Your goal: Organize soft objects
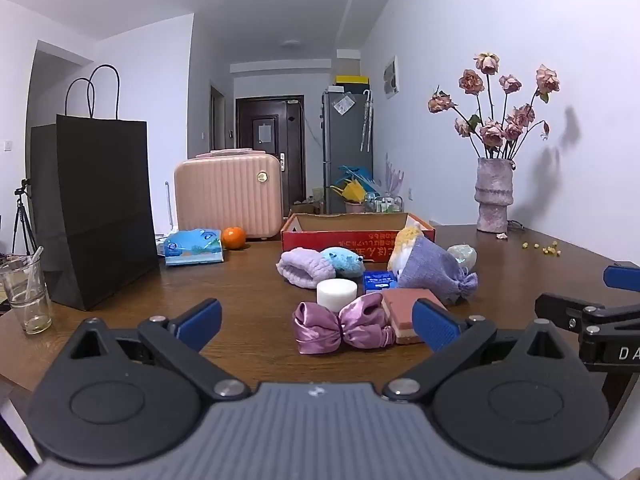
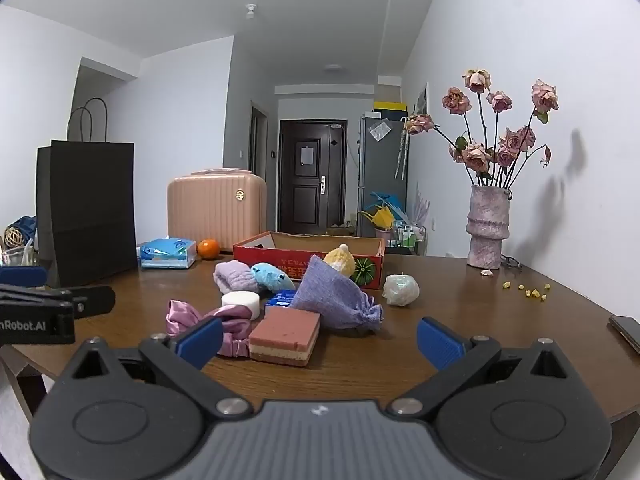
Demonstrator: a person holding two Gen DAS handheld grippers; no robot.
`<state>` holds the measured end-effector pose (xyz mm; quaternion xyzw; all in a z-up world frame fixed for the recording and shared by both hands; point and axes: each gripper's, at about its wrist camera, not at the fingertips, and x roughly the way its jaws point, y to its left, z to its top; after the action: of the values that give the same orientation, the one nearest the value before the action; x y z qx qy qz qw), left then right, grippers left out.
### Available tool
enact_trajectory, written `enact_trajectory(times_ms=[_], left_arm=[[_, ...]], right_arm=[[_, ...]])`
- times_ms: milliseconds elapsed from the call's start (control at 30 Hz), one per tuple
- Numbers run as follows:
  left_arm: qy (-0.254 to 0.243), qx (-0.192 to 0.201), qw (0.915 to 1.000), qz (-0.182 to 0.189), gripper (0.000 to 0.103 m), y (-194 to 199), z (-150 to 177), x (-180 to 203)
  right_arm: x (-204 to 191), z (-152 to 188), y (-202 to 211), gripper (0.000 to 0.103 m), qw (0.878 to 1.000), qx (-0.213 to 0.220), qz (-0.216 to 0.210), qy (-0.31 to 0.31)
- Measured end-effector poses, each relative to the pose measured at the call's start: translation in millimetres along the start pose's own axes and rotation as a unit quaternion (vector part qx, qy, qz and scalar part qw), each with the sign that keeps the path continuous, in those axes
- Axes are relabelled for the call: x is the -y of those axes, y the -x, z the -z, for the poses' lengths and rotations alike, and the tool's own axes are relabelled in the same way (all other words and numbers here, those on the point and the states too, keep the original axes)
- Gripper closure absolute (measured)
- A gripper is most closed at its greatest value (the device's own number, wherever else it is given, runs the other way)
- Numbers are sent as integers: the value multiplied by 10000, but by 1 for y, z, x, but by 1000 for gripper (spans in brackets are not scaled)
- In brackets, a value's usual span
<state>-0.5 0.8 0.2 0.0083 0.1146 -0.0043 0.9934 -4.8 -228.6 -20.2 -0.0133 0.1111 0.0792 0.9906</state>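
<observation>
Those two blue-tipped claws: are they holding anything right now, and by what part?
Nothing is held. The left gripper and the right gripper both stand wide open, short of the soft things on the table.

The right claw gapes empty above the table, nearest the layered sponge.

Soft things heaped mid-desk

Sponge and bow nearest — pouch behind them, box behind the heap; vase far right, bag far left.
</observation>
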Motion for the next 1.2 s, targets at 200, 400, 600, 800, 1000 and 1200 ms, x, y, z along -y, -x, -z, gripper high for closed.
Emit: enact_trajectory(times_ms=[200, 400, 600, 800, 1000, 1200], left_arm=[[-26, -71, 10000, 62, 0, 1, 0, -6], [-89, -52, 9999, -28, 0, 3, -4, -5], [-90, -74, 9999, -17, 0, 1, -3, -3], [-87, -78, 9999, -22, 0, 2, -4, -3], [-76, -71, 9999, -27, 0, 0, -1, -3], [-75, -72, 9999, -35, 0, 1, -1, -2]], right_arm=[[0, 0, 0, 0, 10000, -24, -21, -44], [0, -1, 1, 0, 10000, -26, -17, -42], [1, -1, 0, 0, 10000, -31, -20, -57], [1, 0, 1, 0, 10000, -30, -24, -62], [1, 0, 1, 0, 10000, -24, -22, -66], [0, 0, 1, 0, 10000, -22, -20, -68]])
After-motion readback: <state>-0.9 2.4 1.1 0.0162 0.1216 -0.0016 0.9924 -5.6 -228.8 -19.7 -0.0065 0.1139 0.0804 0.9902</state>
